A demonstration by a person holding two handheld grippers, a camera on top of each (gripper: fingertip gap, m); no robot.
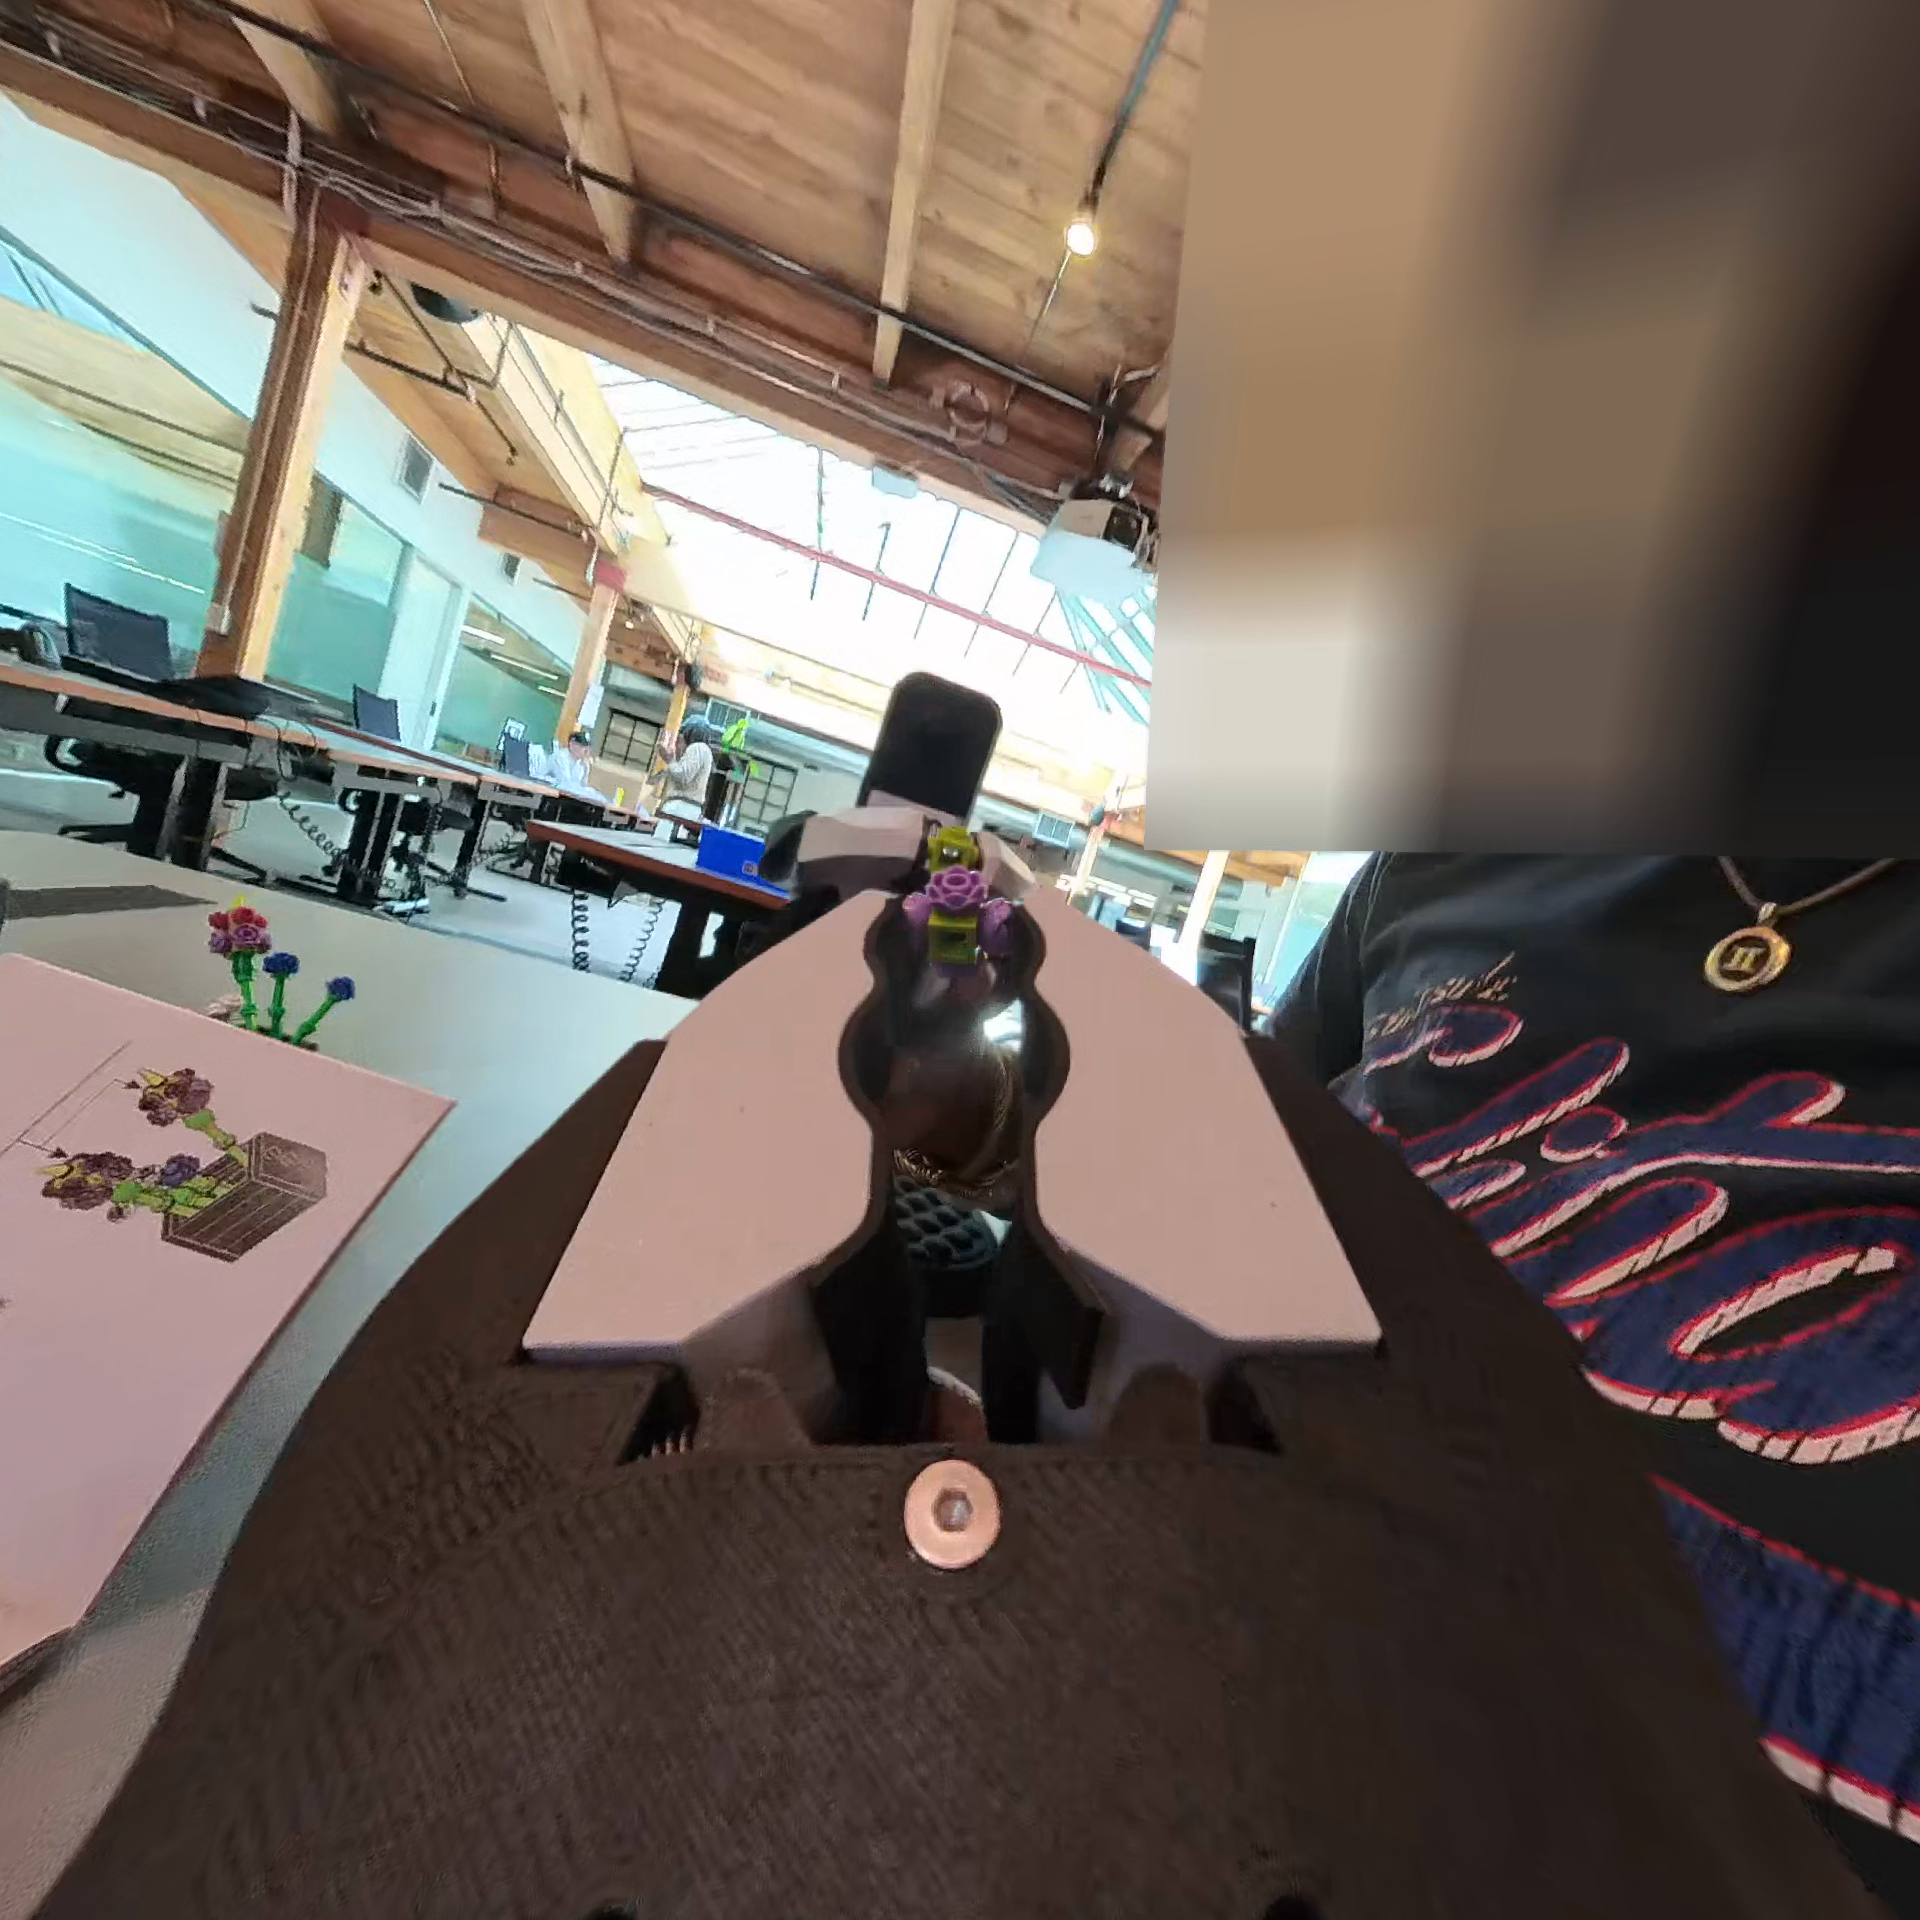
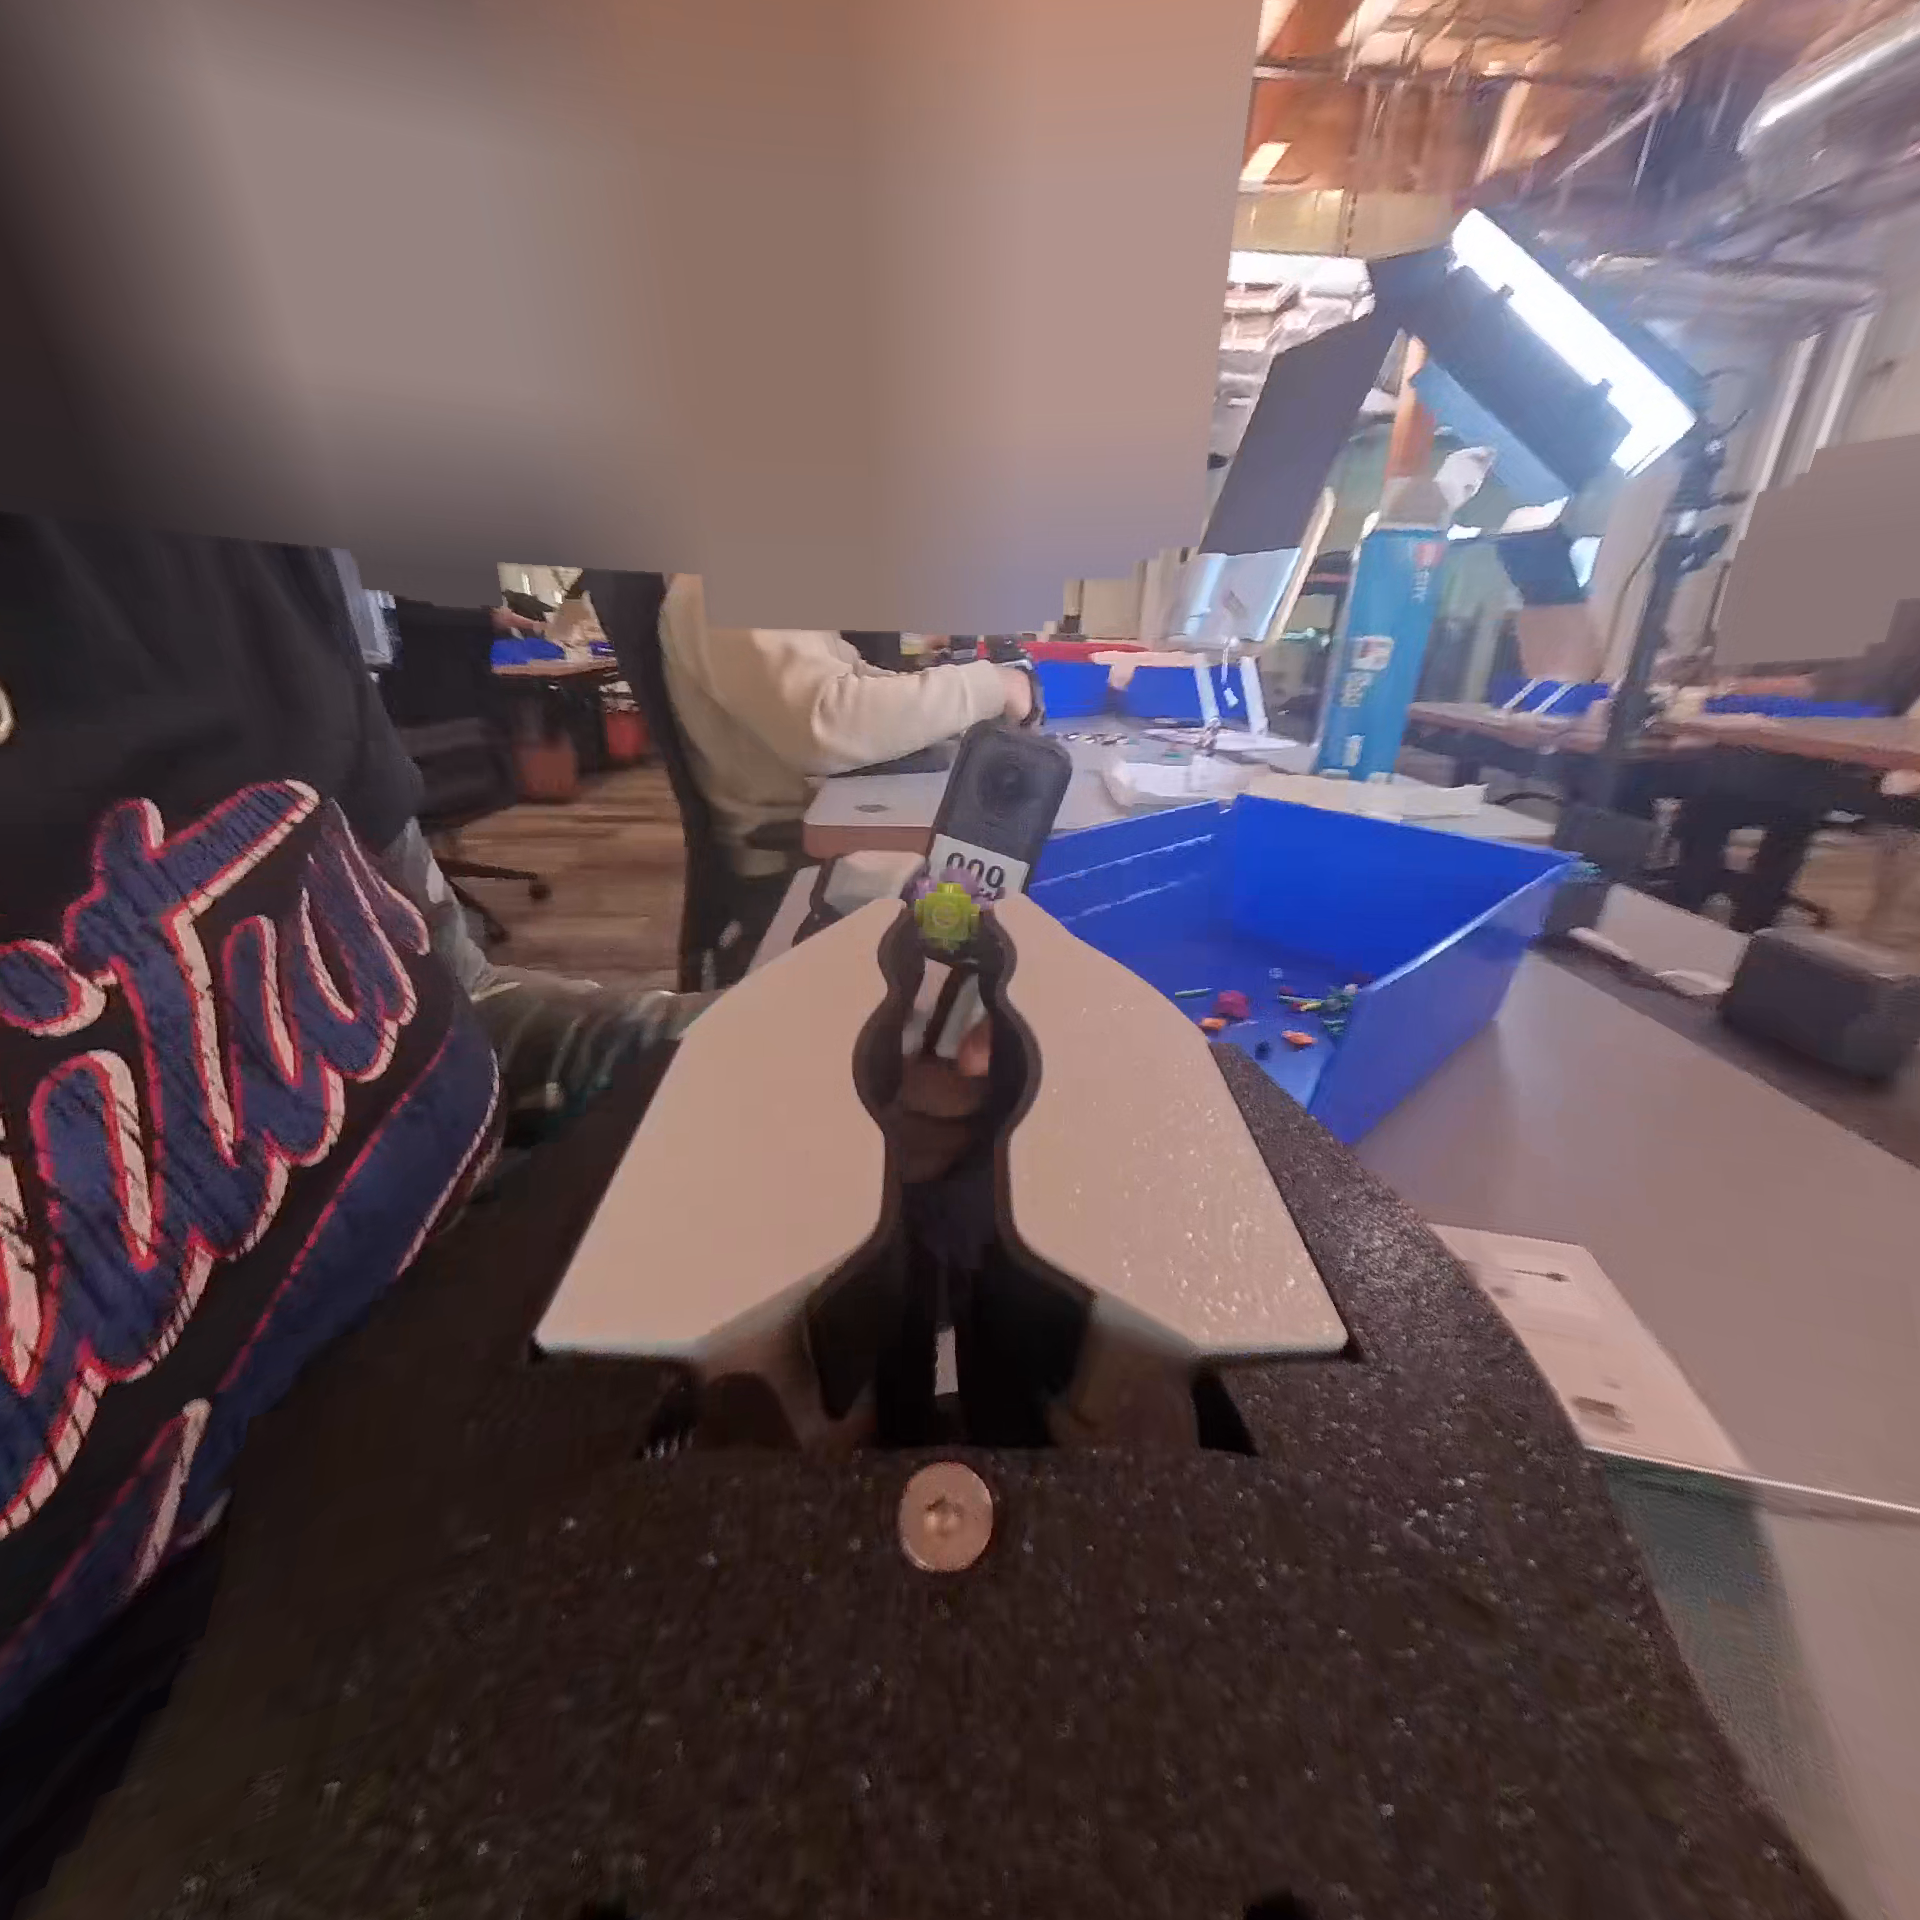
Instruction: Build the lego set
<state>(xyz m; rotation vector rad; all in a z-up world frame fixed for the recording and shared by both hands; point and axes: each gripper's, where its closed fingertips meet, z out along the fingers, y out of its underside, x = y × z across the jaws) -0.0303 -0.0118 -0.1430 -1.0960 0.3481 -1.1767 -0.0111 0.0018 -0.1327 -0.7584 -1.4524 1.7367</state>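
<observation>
A: What lay at the far left of the left wrist view?

B: A pale pink instruction booklet (image 1: 156, 1195) on the grey surface (image 1: 499, 1029), and just behind it a small built lego bouquet of red, purple and blue flowers on green stems (image 1: 265, 971).

A: And the left tongs (image 1: 954, 920)?

B: Clenched on a small lego piece of purple flowers on a lime-green block (image 1: 954, 914), held up off the surface. The right tongs (image 2: 945, 920) met it head-on, nipped onto the same piece. I couldn't tell how firmly.

A: Further right?

B: A blue plastic bin (image 2: 1434, 935) on the surface, with a few loose coloured lego bits (image 2: 1288, 1006) scattered on its floor. The person's dark printed sweatshirt (image 1: 1662, 1195) filled the side.
</observation>
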